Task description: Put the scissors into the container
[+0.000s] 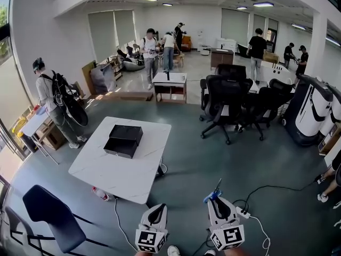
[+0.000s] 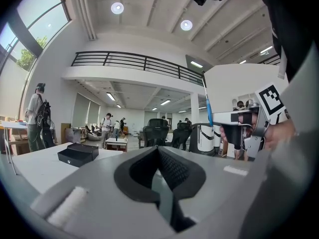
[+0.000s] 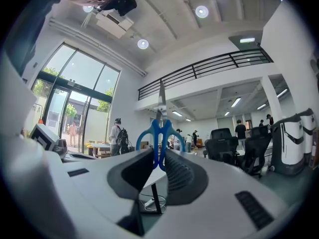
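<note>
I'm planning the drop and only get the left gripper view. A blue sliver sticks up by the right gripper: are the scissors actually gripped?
Observer: Yes. In the right gripper view, the right gripper is shut on the blue handles of the scissors, with the blades pointing away from it.
Operator: Where is the container from there?
Observer: The head view shows the black container on the white table, ahead and left of the right gripper, with floor between.
Operator: Anything underfoot?
Observer: A power strip with cables lies on the floor just right of that gripper.
</note>
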A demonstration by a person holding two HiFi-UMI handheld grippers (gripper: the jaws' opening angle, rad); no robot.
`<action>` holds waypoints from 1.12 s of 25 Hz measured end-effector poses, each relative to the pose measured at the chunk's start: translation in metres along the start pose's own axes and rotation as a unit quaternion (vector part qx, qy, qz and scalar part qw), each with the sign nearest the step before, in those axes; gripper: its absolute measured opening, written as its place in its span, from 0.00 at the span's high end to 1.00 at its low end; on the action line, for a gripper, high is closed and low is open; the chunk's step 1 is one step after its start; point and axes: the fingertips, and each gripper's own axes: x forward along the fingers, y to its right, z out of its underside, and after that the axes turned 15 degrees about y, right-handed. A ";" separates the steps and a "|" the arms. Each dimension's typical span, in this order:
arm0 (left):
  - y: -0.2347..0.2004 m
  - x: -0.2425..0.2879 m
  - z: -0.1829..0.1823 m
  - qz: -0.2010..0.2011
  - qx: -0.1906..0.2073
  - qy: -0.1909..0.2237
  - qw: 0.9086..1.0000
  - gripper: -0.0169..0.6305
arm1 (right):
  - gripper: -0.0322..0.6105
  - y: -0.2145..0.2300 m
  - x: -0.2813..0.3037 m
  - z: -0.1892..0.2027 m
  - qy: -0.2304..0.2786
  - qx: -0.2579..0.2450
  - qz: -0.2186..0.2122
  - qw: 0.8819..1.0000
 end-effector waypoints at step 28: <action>-0.057 0.070 0.014 -0.032 -0.003 -0.008 0.999 0.96 | 0.84 0.024 0.093 0.042 -0.028 0.014 -0.036 0.999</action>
